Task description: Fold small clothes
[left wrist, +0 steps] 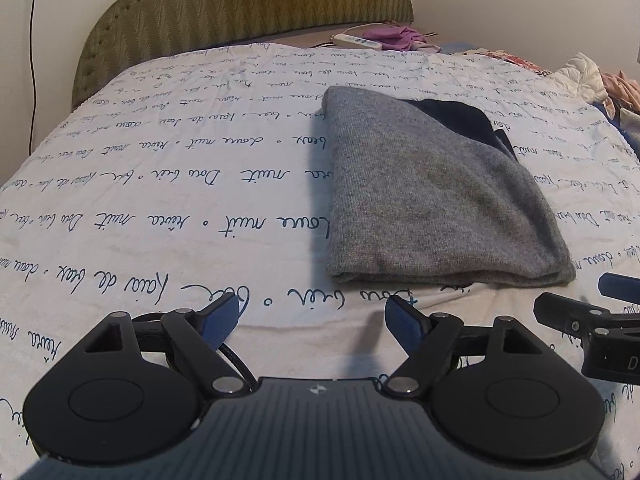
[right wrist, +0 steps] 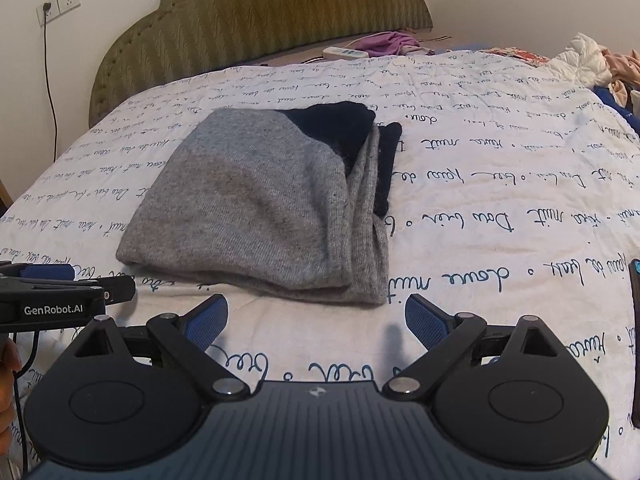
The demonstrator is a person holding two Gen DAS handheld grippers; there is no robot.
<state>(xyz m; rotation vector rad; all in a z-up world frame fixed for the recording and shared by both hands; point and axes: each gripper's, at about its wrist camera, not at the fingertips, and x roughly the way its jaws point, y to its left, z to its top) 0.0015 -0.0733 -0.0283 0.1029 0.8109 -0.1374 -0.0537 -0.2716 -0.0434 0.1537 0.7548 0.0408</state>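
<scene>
Left wrist view, left to right: a black cable (left wrist: 33,56) hangs down the wall from a socket, past the green headboard (left wrist: 240,12) at the far edge of the bed. White bedspread (left wrist: 160,184) with blue handwriting print covers the bed. Left gripper (left wrist: 312,322) low at the near edge, jaws released, blue pads (left wrist: 220,320) spread apart with nothing between them. The folded grey sweater (left wrist: 436,196) lies flat on the bedspread ahead and right of the gripper, apart from it — dark navy part (left wrist: 460,120) showing at its far right corner. White power strip (left wrist: 357,41) and purple cloth (left wrist: 394,38) sit near the far edge by the headboard. Pile of loose clothes (left wrist: 600,84) at the bed's right edge. Right gripper's fingers poke in at the right margin, near the sweater's near right corner, not touching it.

Right wrist view, left to right: left gripper (right wrist: 68,280) enters from the left margin beside the sweater's near left corner, with a wall socket (right wrist: 60,6) and its cable above on the wall. Grey sweater (right wrist: 256,204) lies mid-bed, folded layers bunched along its right edge, navy part (right wrist: 340,124) at the far right corner. Right gripper (right wrist: 316,322) just short of the sweater's near edge — jaws released, holding nothing. A dark flat object (right wrist: 635,340) lies at the right margin; cannot tell what it is.
</scene>
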